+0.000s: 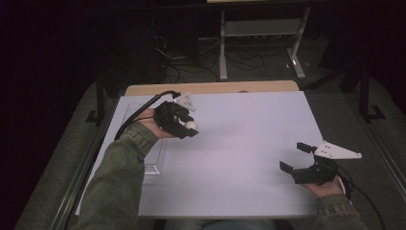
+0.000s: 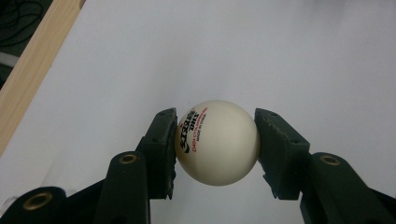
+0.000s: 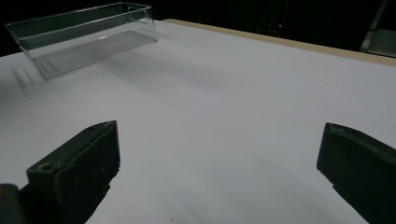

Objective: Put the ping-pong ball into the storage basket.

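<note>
White and matte, covering the wooden surface (image 1: 225, 143) almost edge to edge, giving a plain, even ground for handling small things. Clear plastic, lying along the left edge: tray (image 1: 143, 143) sitting open-topped and apparently empty, with the left sleeve crossing over it, probably waiting as a place to drop something.

Hovering near the tray's far end, left gripper (image 1: 187, 125) pinching a ball (image 1: 191, 126) between both pads, one on each side at the widest part, likely so the round shell cannot squirt out; in the left gripper view the ball (image 2: 217, 142) appearing held clear of the surface, printed lettering turned toward one pad.

Resting low at the near right corner, well apart from the ball, right gripper (image 1: 296, 157) spread wide and holding nothing, seemingly parked out of the way.
</note>
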Available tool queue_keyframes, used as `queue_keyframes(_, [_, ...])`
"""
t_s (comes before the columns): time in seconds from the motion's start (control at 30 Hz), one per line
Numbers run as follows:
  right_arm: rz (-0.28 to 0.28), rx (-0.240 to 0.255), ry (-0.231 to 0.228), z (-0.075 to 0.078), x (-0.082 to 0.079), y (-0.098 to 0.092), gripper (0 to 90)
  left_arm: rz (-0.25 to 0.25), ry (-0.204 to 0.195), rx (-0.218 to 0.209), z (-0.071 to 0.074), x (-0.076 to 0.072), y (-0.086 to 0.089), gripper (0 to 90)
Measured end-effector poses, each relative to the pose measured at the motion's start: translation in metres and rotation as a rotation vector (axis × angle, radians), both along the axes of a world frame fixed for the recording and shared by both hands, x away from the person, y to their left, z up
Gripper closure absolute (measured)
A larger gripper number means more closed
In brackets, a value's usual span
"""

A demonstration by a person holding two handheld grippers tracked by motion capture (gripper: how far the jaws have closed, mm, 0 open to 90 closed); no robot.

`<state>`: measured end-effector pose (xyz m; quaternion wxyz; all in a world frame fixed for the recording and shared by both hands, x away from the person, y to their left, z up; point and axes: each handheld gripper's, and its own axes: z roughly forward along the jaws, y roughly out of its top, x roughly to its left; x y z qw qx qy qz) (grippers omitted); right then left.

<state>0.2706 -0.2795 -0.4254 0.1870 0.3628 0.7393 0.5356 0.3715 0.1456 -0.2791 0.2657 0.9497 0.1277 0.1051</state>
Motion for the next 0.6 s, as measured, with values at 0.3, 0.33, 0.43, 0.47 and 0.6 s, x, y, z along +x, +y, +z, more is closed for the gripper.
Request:
queue_keyframes(0.3, [-0.003, 0.002, 0.007, -0.001, 0.0, 0.0, 0.0, 0.046, -0.001, 0.005, 0.0, -0.001, 0.019, 51.4])
queue_keyframes(0.33, [-0.003, 0.003, 0.009, -0.001, 0.0, 0.0, 0.0, 0.051, 0.0, 0.005, 0.0, -0.001, 0.021, 51.4])
queue_keyframes(0.43, [-0.002, 0.0, 0.009, -0.001, 0.0, 0.0, 0.0, 0.065, 0.003, 0.012, 0.0, -0.002, 0.028, 51.4])
queue_keyframes(0.47, [-0.002, -0.001, 0.01, -0.001, 0.0, 0.0, 0.0, 0.068, 0.002, 0.013, 0.0, -0.002, 0.03, 51.4])
queue_keyframes(0.6, [0.0, -0.003, 0.01, -0.001, 0.0, 0.001, 0.0, 0.081, 0.003, 0.018, 0.0, -0.003, 0.036, 51.3])
